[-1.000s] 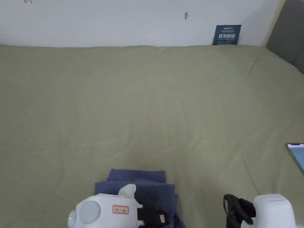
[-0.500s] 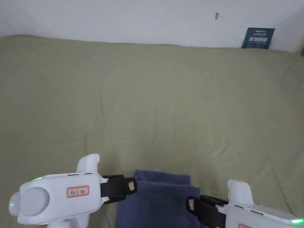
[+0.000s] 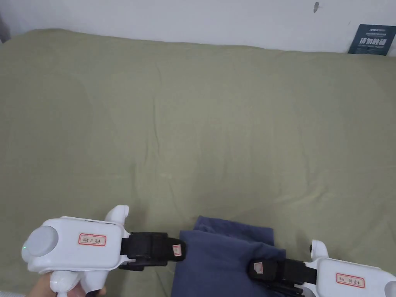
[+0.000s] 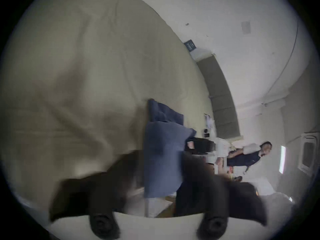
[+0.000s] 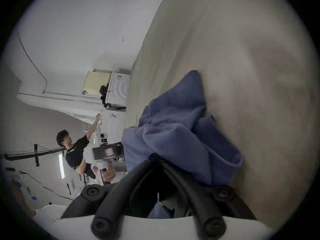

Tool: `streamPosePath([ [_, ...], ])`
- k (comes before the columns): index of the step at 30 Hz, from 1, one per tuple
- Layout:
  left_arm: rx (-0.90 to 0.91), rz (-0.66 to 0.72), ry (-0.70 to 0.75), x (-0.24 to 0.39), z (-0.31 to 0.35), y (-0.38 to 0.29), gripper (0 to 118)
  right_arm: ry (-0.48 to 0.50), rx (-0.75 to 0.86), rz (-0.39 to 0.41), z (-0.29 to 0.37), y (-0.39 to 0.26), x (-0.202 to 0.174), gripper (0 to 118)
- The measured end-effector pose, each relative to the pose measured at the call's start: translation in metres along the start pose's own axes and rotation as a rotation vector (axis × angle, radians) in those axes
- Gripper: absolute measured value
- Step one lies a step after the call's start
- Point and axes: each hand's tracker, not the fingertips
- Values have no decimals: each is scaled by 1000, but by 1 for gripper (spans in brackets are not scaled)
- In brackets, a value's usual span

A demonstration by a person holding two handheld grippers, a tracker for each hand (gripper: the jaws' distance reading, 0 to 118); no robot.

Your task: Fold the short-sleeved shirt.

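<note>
A wide bed under an olive-green sheet (image 3: pixel 201 127) runs back to a white wall (image 3: pixel 174 17), where a small dark sign (image 3: pixel 372 39) leans at the far right. At the near edge, a little right of centre, lies the shirt (image 3: pixel 220 263), a dark blue bundle already folded down to a compact block, its long side running near to far, with a looser layer poking out at the far end.

The left gripper (image 3: pixel 178 250) points in from the left, its tip just beside the shirt's left edge; in its own view the jaws stand apart with the blue cloth between them, so it looks released and not yet gripping. The right gripper (image 3: pixel 258 268) comes in from the right with its tip over the shirt's right side; in the right gripper view the jaws meet at a point on a raised fold, apparently clenched on the cloth.

The shirt sits between the two grippers, the right one already on it. Judging by the rumpled right side, tidying that edge seems next.
</note>
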Motion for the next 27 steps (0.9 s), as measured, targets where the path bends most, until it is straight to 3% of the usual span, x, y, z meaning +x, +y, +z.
streamPosePath([
  [3, -21, -11, 34, 2, -25, 6, 115, 11, -2, -10, 3, 3, 5, 0],
  [7, -84, 9, -31, 1, -58, 8, 112, 19, -3, -19, 3, 3, 5, 0],
  [9, -68, 11, -27, 6, -64, 10, 105, 6, -1, -21, 4, 3, -1, 0],
  [10, -32, 23, 29, 6, -63, 12, 76, -32, 5, -1, 4, 3, -6, 0],
  [11, -20, -8, 105, 3, -64, 14, 26, -58, 17, 26, 6, 2, -14, 0],
  [14, -56, 5, 40, 4, -49, 19, 25, -149, 43, 130, 11, -1, -43, 0],
  [19, 36, -32, 138, -5, 38, 49, 25, -222, 92, 287, 18, 0, -85, 0],
  [25, 133, -11, 412, -56, 204, 112, 25, -264, 120, 349, 9, 14, -100, 0],
  [27, 125, 53, 459, -81, 248, 129, 25, -296, 127, 361, 5, 17, -98, 0],
])
